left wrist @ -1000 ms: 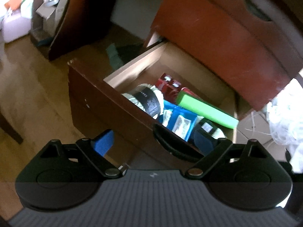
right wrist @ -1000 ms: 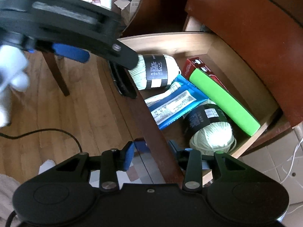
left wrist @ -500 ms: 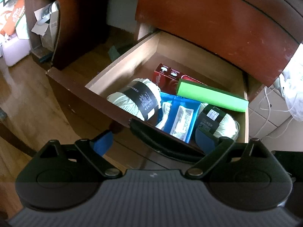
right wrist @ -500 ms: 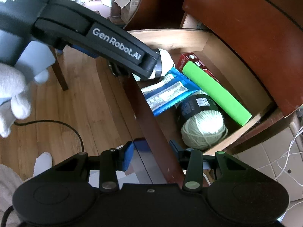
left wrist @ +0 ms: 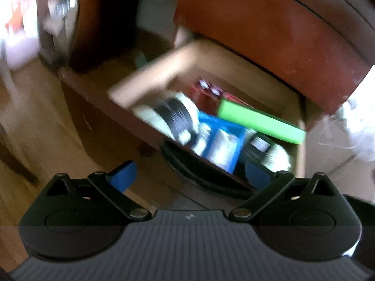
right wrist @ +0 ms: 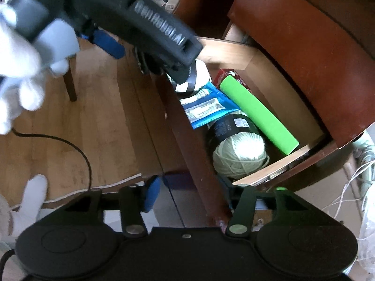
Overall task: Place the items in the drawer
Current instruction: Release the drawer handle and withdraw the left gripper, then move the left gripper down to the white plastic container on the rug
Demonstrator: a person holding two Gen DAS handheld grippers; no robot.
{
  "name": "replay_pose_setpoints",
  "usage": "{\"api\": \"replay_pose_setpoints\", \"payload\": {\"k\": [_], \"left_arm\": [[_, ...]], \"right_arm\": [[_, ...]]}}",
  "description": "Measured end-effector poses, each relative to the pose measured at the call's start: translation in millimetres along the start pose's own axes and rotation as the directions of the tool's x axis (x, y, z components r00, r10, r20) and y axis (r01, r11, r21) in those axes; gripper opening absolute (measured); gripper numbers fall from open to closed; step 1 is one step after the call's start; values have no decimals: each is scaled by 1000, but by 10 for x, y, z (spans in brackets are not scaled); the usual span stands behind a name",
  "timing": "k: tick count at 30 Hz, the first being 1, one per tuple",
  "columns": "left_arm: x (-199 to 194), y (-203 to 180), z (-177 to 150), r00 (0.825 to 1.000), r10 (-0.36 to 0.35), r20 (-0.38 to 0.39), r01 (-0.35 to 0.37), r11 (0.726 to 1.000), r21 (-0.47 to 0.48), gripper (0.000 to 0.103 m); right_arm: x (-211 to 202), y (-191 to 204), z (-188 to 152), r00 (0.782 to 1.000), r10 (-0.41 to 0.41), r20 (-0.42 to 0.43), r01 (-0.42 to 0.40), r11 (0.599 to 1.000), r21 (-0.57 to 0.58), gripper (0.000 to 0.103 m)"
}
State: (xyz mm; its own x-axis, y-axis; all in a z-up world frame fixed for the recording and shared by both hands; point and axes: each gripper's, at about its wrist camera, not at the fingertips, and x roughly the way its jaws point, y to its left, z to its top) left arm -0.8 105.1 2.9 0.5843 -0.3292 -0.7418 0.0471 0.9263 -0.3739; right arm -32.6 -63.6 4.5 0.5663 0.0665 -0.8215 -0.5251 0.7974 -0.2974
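the drawer (right wrist: 187,140) hangs open with both yarn balls (right wrist: 239,149), the blue packet (right wrist: 206,110) and the green block (right wrist: 257,114) lying inside it, so closing looks like what's left. my left gripper (left wrist: 189,175) is spread wide and empty, straddling the drawer's black handle (left wrist: 199,178) just ahead. my right gripper (right wrist: 189,192), also parted and empty, straddles the drawer front's near end. the front's long axis runs away from it toward the left gripper, which is nearer the handle.
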Motion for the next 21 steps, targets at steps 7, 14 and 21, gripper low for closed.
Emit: {"api": "replay_pose_setpoints", "payload": {"k": [7, 14, 21], "left_arm": [[-349, -247, -111, 1000, 5, -8, -4, 998, 63, 102], [-838, -541, -298, 993, -45, 109, 36, 996, 85, 103], [-807, -694, -828, 967, -239, 88, 238, 971, 23, 103]], "right_arm": [[-227, -18, -128, 997, -53, 57, 51, 998, 39, 80], [-723, -315, -360, 973, -78, 216, 32, 977, 210, 85], [-841, -463, -753, 973, -124, 192, 61, 951, 304, 90]]}}
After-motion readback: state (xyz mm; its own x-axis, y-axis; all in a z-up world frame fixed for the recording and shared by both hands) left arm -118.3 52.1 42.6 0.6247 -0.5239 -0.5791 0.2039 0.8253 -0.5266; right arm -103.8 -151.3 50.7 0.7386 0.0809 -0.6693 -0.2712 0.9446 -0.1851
